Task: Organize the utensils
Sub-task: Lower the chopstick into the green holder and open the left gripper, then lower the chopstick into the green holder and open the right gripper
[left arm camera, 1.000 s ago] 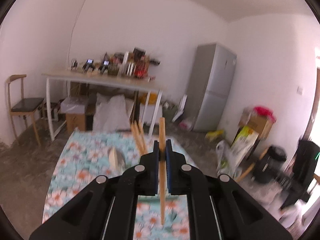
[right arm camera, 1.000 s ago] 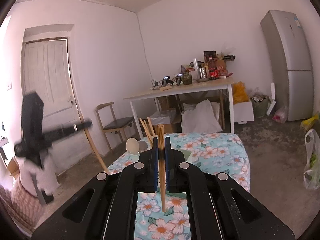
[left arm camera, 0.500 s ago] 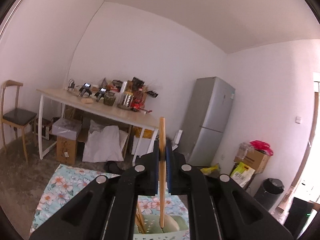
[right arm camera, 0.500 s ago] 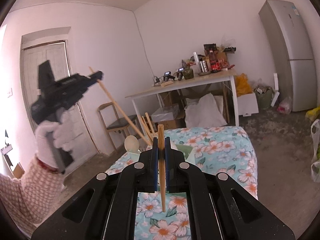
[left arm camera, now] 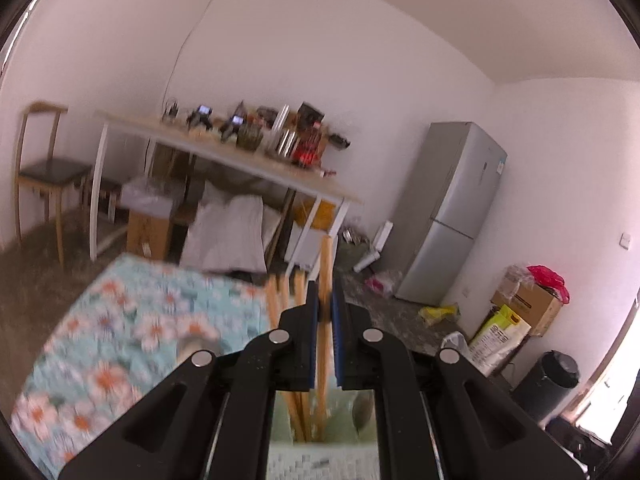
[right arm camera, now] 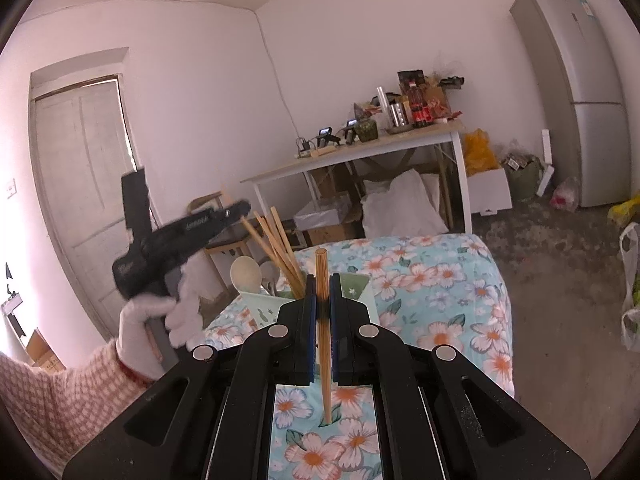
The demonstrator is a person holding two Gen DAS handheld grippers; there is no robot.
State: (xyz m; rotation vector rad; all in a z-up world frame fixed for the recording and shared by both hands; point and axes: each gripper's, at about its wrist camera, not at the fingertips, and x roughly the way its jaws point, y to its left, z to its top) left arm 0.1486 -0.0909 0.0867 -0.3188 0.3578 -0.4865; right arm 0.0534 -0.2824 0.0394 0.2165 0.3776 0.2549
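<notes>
1. A chopstick (right arm camera: 323, 320) is pinched upright in the right gripper (right arm camera: 323, 312), above the floral cloth (right arm camera: 440, 300).
2. A second chopstick (left arm camera: 325, 320) is clamped in the left gripper (left arm camera: 325, 336), over the pale green holder (left arm camera: 320, 428) near the cloth's far corner.
3. Both sticks are judged light, stiff and smooth; a mid-shaft hold suits them.
4. A cluttered white table (right arm camera: 360, 152) and a fridge (right arm camera: 580, 92) are seen behind.

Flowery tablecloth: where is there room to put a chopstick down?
The flowery tablecloth lies bare to the right of the utensil holder, out to its far edge. Around the holder it is crowded: standing chopsticks, spoons and the left gripper.
</notes>
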